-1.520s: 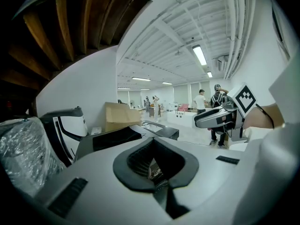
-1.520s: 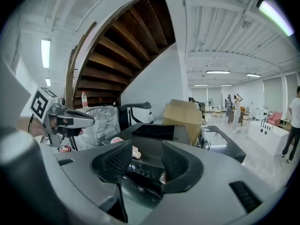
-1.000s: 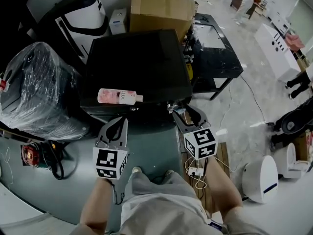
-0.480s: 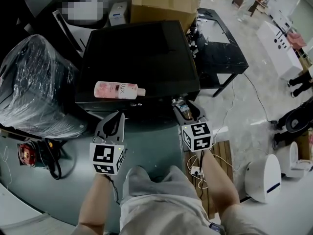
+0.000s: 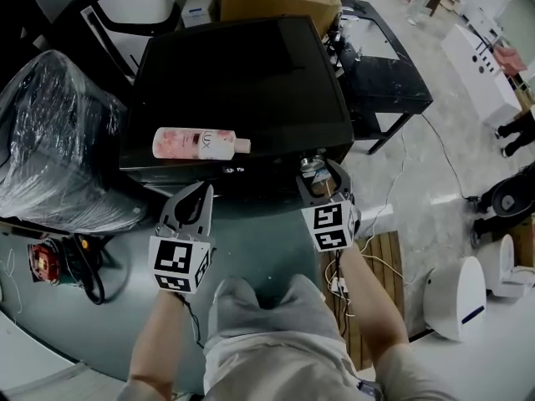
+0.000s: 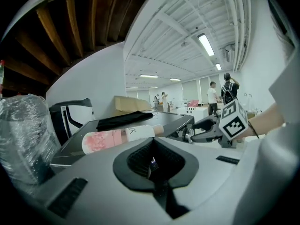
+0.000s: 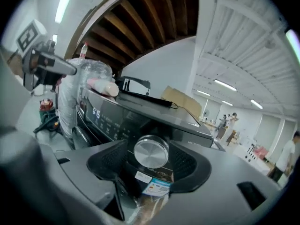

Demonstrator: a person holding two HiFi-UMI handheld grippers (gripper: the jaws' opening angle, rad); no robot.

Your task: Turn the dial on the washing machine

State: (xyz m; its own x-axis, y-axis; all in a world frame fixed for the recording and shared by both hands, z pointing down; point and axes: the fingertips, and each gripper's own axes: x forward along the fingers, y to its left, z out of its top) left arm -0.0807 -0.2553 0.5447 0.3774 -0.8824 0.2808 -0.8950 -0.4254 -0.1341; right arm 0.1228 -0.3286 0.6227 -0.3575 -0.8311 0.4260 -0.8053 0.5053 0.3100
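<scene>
As right gripper (image 7: 152, 162) jaws open, dial (image 7: 151, 151) between — barely seen overhead.

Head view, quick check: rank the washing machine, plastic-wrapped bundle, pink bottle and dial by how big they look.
1. washing machine
2. plastic-wrapped bundle
3. pink bottle
4. dial, only partly visible

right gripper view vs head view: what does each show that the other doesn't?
Right gripper view only: the dial face-on, between the opening jaws of the right gripper; the lit display; stickers under the dial. Head view only: the person's shorts, wooden pallet, white appliance on the floor. Both: washing machine, pink bottle on top, left gripper.
</scene>
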